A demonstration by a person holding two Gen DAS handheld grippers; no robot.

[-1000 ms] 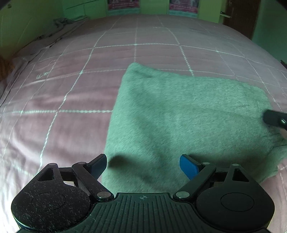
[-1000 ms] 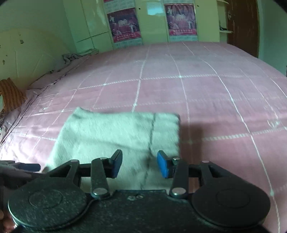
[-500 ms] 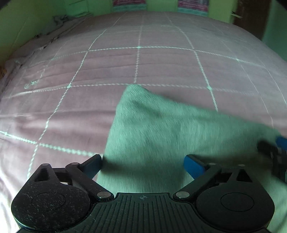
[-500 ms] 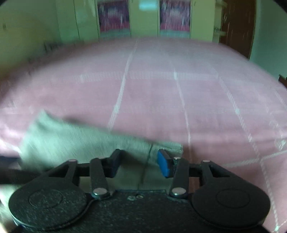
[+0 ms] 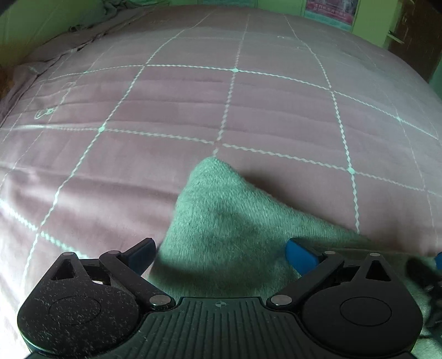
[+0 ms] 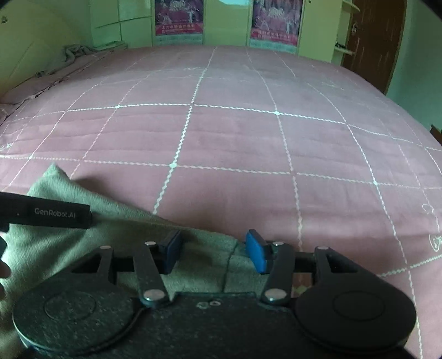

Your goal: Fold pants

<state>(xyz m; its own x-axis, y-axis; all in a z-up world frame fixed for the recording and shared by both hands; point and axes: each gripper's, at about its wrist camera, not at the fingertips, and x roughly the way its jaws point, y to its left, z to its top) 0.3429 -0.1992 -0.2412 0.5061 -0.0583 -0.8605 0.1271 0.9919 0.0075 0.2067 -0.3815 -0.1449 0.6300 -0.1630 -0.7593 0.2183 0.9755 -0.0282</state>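
The folded grey-green pants (image 5: 221,226) lie on the pink quilted bed, one corner pointing away. My left gripper (image 5: 221,255) is open, low over the pants' near part, blue pads on either side of the cloth. In the right wrist view the pants (image 6: 91,234) fill the lower left. My right gripper (image 6: 214,251) is open above the pants' right end, where a seam runs between the pads. The left gripper's black body (image 6: 47,214) shows at the left edge there. The right gripper's tip (image 5: 431,270) shows at the far right of the left view.
The pink bedspread (image 6: 234,138) with a white grid of stitching stretches far ahead. Crumpled cloth (image 6: 74,53) lies at the far left corner. Green cupboards with posters (image 6: 179,22) and a brown door (image 6: 373,41) stand behind the bed.
Both grippers have moved forward and lower over the pants, so less cloth shows ahead of them. Both stay open.
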